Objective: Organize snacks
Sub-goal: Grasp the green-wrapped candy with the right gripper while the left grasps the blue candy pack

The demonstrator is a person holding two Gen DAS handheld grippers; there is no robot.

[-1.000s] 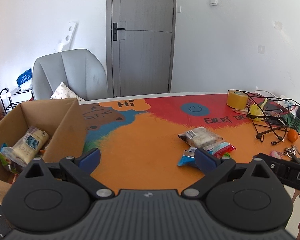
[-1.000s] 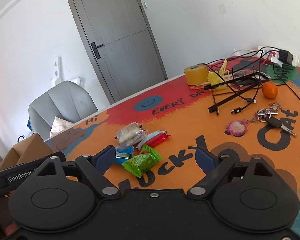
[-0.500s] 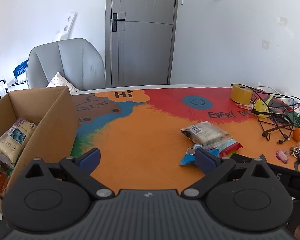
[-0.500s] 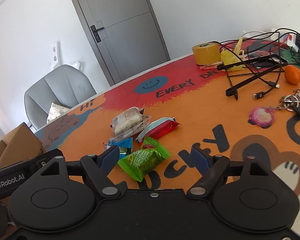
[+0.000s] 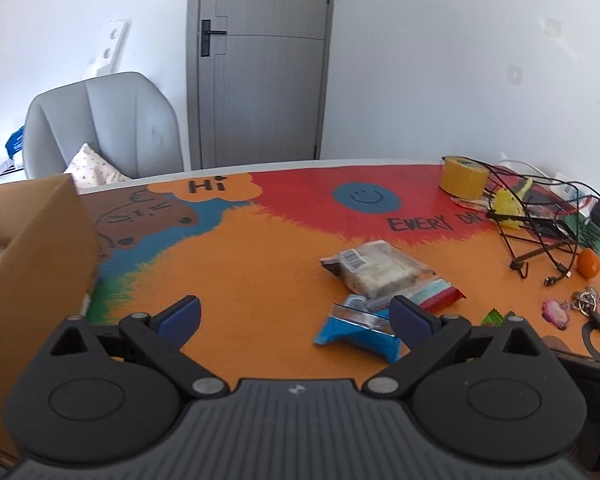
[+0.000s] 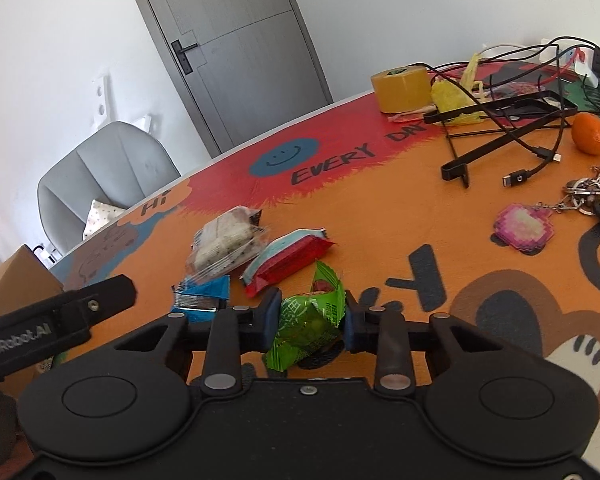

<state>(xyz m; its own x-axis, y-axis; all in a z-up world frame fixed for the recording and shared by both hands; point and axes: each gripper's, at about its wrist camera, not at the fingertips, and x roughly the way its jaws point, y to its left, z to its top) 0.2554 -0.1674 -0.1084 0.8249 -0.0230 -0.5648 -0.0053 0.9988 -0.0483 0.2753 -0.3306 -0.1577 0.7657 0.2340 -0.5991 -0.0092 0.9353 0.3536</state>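
The right gripper [image 6: 309, 322] is closing its jaws, wide apart a second ago, onto the green snack packet [image 6: 310, 320], now pinched between the blue pads. The left gripper [image 5: 296, 316] is drifting right toward the snack pile, and the cardboard box [image 5: 40, 248] is sliding off to the left.

Bright, even daylight in both views; soft and diffuse, source not in view; only faint, short shadows under the snack packets [image 6: 260, 256] and cables [image 6: 512, 136]; mild glare off the white wall [image 5: 460, 60], washed near the top; strong fisheye bending at the edges, door [image 6: 236, 48] leaning, dark corners; slight blur on the cardboard box [image 5: 32, 248] and table print.
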